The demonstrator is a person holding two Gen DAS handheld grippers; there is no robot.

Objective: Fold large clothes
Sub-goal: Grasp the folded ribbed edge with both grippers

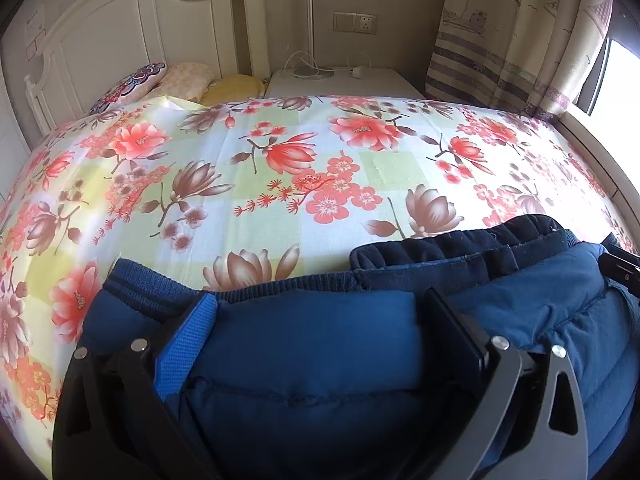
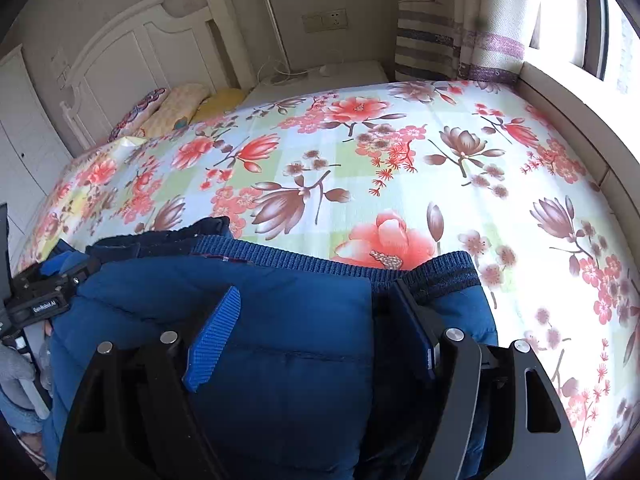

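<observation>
A thick blue padded jacket (image 1: pixel 320 352) with a dark ribbed hem lies folded at the near edge of the flowered bed (image 1: pixel 280 184). My left gripper (image 1: pixel 316 308) has its two fingers spread wide around a bunched fold of the jacket. My right gripper (image 2: pixel 312 300) is also spread wide around a bunched fold of the jacket (image 2: pixel 296 336), near the ribbed hem (image 2: pixel 320 260). The left gripper shows at the left edge of the right wrist view (image 2: pixel 48 284). Whether either gripper squeezes the fabric is not clear.
Pillows (image 1: pixel 176 80) lie at the white headboard (image 1: pixel 120 24). A white bedside table (image 1: pixel 340 80) with a cable stands behind the bed. A curtain (image 1: pixel 516 32) and a window ledge (image 2: pixel 568 108) run along the right side.
</observation>
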